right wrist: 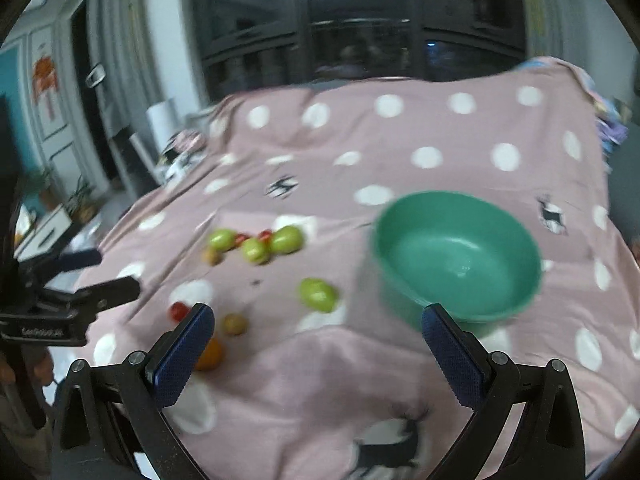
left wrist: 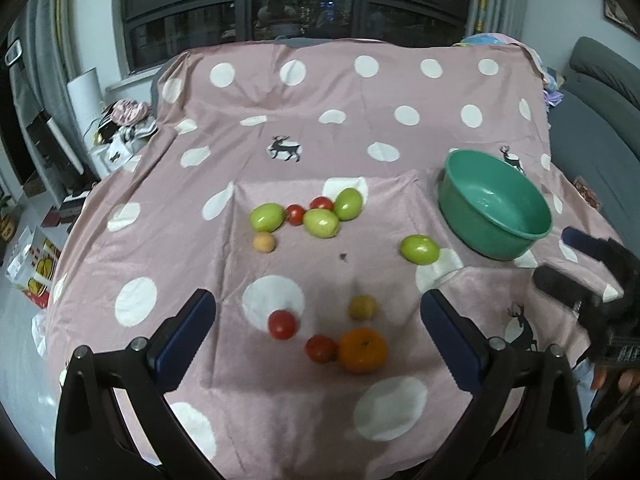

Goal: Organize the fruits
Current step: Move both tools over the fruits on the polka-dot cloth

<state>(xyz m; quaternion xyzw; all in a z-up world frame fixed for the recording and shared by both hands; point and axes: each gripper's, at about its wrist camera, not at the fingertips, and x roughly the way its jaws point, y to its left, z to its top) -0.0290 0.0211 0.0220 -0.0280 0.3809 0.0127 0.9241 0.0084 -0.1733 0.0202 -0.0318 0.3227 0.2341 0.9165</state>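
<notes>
I hold my left claw (left wrist: 318, 312) above the near edge of a table covered by a pink cloth with white dots and deer prints (left wrist: 360, 120), its two blue-padded fingers spread wide with nothing between them. Just past the fingers lie a red tomato (left wrist: 283, 324), a second red tomato (left wrist: 321, 348) touching a large orange (left wrist: 363, 350), and a small yellowish fruit (left wrist: 363, 307) close behind the orange. Farther back sits a cluster: three green fruits (left wrist: 320, 222) with two small red tomatoes (left wrist: 295, 213) among them, and a small peach-coloured fruit (left wrist: 264, 243) just in front of the cluster's left end. One green fruit lies alone (left wrist: 420, 249) to the right, near a green plastic bowl (left wrist: 494, 210) that stands upright with nothing in it. My right claw (right wrist: 318, 326) hovers over the table's right side, also spread wide and holding nothing; its view is blurred, with the bowl (right wrist: 458, 256) just beyond its right finger and the lone green fruit (right wrist: 319, 294) ahead between the fingers. The right claw shows at the right edge of the left view (left wrist: 576, 264).
</notes>
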